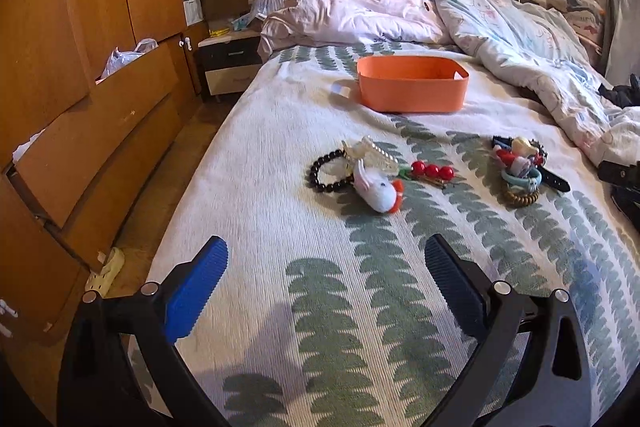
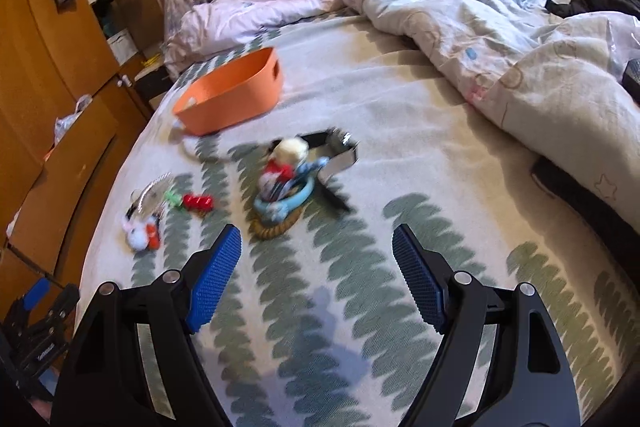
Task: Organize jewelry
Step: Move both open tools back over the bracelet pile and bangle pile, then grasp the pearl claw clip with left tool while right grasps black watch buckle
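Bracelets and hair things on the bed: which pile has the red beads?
The left pile, with the black bead bracelet and plush bunny; the red beads lie at its right edge.

A bed (image 1: 280, 211) carries everything, spread with a cream cover printed with rows of green leaf shapes. Toward its far half sits an orange plastic bin (image 1: 412, 89), open side up, with a handle slot in one end wall. Nearer, two small heaps lie apart on the cover. In the left heap a black bead bracelet (image 1: 320, 173) touches a clear claw hair clip (image 1: 374, 153), a white plush toy (image 1: 378, 193) and a clip with red balls (image 1: 432, 171). The right heap stacks a blue ring (image 1: 520, 181) on a brown coiled tie (image 1: 520, 199), with a black strap (image 1: 556, 181) beside them. Rumpled quilts (image 1: 500, 23) lie across the head of the bed and its right side.
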Demonstrator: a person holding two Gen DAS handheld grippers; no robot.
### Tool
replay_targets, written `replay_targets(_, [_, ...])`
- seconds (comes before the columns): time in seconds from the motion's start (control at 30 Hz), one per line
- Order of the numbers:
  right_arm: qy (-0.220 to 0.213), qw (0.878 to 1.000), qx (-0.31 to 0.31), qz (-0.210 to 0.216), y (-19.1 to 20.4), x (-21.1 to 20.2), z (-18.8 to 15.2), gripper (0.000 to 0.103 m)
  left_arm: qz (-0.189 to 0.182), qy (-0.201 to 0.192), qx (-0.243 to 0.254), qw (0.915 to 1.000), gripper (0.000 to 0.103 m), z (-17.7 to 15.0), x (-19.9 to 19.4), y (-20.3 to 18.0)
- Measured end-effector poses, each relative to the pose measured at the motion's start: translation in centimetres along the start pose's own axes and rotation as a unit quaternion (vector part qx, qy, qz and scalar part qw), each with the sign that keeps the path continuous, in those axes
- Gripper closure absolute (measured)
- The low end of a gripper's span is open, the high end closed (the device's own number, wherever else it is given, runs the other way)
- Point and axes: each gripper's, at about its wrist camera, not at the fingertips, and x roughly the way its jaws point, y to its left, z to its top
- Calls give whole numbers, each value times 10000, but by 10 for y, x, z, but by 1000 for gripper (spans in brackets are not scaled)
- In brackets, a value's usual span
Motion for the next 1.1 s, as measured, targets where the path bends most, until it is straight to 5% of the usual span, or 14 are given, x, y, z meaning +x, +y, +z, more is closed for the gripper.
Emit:
replay_targets(0.33, [1,9992,-366,-129,5,31,17,23,20,22,-65,10000,5,23,28,11])
replay_targets(0.8, [196,9969,-758,-92,-12,84,55,23,-75,-102,636,9979,5,48,78,-20])
replay_targets(1.1, [434,9951,-865,-188,-14,122,62,23,-214,180,495,9984,5,56,116,-20])
